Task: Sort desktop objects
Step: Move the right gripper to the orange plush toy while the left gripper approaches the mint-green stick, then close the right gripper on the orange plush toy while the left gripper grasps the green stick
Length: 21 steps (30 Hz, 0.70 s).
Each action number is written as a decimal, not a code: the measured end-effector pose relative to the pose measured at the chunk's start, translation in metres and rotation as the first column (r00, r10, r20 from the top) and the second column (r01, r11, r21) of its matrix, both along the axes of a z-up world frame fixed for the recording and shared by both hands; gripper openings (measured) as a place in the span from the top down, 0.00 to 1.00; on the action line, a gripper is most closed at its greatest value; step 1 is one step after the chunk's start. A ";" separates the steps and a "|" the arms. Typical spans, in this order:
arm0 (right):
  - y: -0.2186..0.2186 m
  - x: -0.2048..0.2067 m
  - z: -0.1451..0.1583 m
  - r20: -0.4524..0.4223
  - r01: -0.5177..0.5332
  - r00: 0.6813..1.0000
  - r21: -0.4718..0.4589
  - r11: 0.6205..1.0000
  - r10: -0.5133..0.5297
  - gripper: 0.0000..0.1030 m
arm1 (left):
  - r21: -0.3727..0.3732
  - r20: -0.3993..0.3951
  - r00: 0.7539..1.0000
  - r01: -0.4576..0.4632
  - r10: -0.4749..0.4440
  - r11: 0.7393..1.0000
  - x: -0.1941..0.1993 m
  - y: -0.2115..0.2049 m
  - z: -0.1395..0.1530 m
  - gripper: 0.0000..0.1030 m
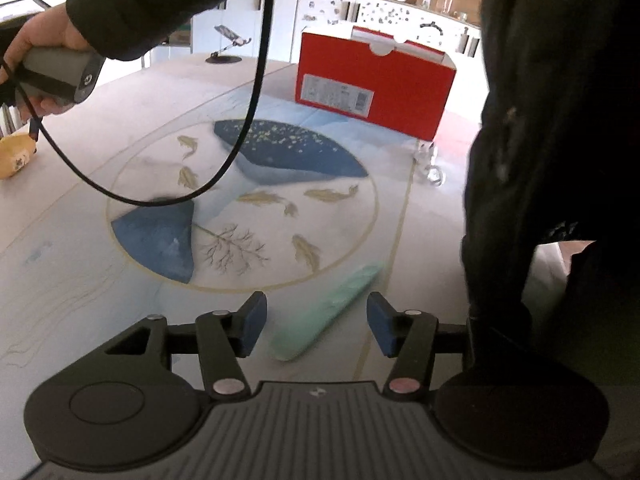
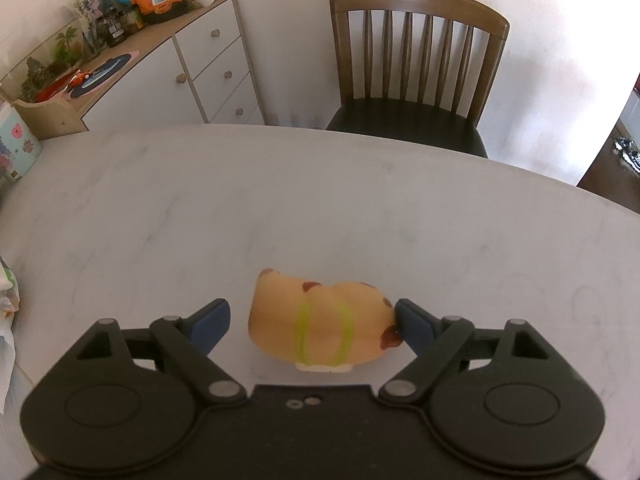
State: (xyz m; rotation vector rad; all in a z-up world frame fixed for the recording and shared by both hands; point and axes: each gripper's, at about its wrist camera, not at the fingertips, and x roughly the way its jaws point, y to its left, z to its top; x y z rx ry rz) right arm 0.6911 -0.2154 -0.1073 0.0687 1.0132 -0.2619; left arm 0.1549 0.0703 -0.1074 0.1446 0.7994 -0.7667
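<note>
Left wrist view: left gripper point(image 1: 316, 326) half open, straddling a mint-green tube point(image 1: 326, 314) at lower centre, unclamped, aligned for pickup. Right wrist view: right gripper point(image 2: 312, 322) spread around a squishy toy point(image 2: 320, 320); right pad touching, left clear.
</note>
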 end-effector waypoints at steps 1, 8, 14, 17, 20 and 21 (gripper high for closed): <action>0.000 0.000 0.000 0.000 0.001 1.000 0.001 1.000 -0.001 0.14 | -0.006 0.001 1.000 0.004 -0.004 1.000 0.001 0.001 0.000 0.48; -0.002 0.000 -0.004 -0.004 0.008 1.000 0.016 1.000 -0.008 0.15 | -0.052 -0.022 1.000 0.009 -0.011 0.999 0.004 0.002 -0.002 0.75; -0.002 0.000 -0.007 -0.021 0.011 1.000 0.002 1.000 -0.011 0.27 | -0.077 -0.018 0.996 -0.085 0.084 0.993 -0.002 0.003 -0.002 0.85; 0.001 -0.002 -0.007 -0.018 0.008 1.000 -0.009 1.000 -0.008 0.29 | -0.099 -0.030 0.987 -0.159 0.157 0.982 -0.007 0.011 -0.003 0.90; 0.005 -0.005 -0.008 -0.022 0.002 1.000 -0.020 1.000 -0.002 0.30 | -0.114 -0.034 0.976 -0.217 0.215 0.969 -0.013 0.016 -0.003 0.91; 0.006 -0.007 -0.008 -0.023 0.001 1.000 -0.016 1.000 -0.002 0.30 | -0.114 -0.033 0.973 -0.233 0.230 0.966 -0.015 0.019 -0.002 0.92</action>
